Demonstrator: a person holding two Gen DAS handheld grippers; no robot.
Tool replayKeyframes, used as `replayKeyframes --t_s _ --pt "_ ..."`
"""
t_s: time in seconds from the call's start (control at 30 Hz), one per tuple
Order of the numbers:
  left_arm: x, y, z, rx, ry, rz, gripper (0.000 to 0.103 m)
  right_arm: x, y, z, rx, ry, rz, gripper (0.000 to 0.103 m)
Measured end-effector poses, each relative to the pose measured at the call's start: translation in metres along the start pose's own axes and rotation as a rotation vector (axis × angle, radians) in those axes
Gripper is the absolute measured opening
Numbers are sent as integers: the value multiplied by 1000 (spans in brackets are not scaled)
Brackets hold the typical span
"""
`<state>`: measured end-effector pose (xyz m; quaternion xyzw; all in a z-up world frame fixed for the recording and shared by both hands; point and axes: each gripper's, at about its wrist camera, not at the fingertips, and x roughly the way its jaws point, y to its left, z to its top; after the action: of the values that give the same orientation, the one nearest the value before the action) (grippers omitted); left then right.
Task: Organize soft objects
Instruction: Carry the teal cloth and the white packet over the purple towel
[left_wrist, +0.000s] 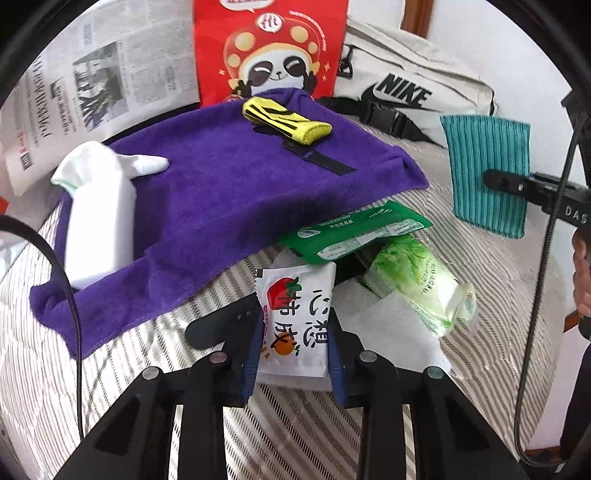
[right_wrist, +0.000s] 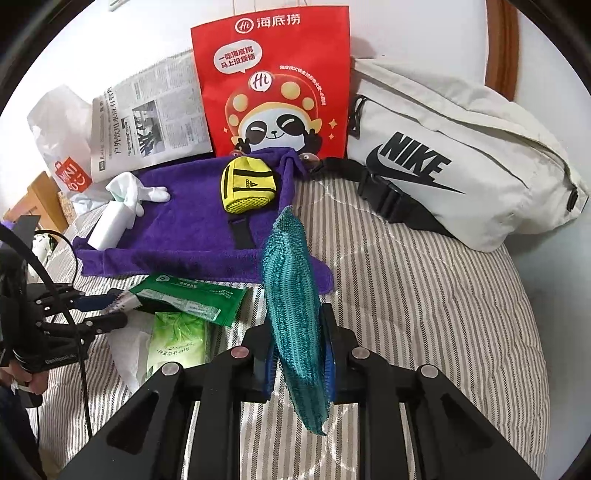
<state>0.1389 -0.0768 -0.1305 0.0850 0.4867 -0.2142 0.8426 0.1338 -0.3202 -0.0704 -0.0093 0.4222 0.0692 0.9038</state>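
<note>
My left gripper (left_wrist: 293, 332) is shut on a white tissue packet (left_wrist: 295, 295) printed with a strawberry, its blue pads pressing on both long sides just above the striped bed cover (left_wrist: 295, 424). My right gripper (right_wrist: 299, 350) is shut on a teal ribbed cloth (right_wrist: 291, 295), which hangs off the bed; in the left wrist view this cloth (left_wrist: 487, 166) is at the right. A purple towel (left_wrist: 221, 192) lies spread behind. On it rest a yellow pouch (left_wrist: 284, 122) and a white glove (left_wrist: 103, 206) over a white block. A green packet (left_wrist: 354, 229) and a light green tissue pack (left_wrist: 417, 280) lie beside the held packet.
A red paper bag (right_wrist: 273, 85) stands at the back against the wall. A cream Nike waist bag (right_wrist: 461, 158) lies at the right, a newspaper (right_wrist: 147, 122) and a white shopping bag (right_wrist: 59, 140) at the left. Black cables (left_wrist: 70, 295) hang near both grippers.
</note>
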Motion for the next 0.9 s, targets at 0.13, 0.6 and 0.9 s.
replayKeyframes --t_s 0.13,0.6,0.9 --pt "-17 9 -7 -40 -29 -13 30 -8 2 0 10 -12 21 20" --pt "-47 41 -24 -159 -72 -21 30 -8 44 22 -69 -6 94 20" --pt "-58 63 -16 -204 -89 -1 30 2 72 57 -112 -8 146 20"
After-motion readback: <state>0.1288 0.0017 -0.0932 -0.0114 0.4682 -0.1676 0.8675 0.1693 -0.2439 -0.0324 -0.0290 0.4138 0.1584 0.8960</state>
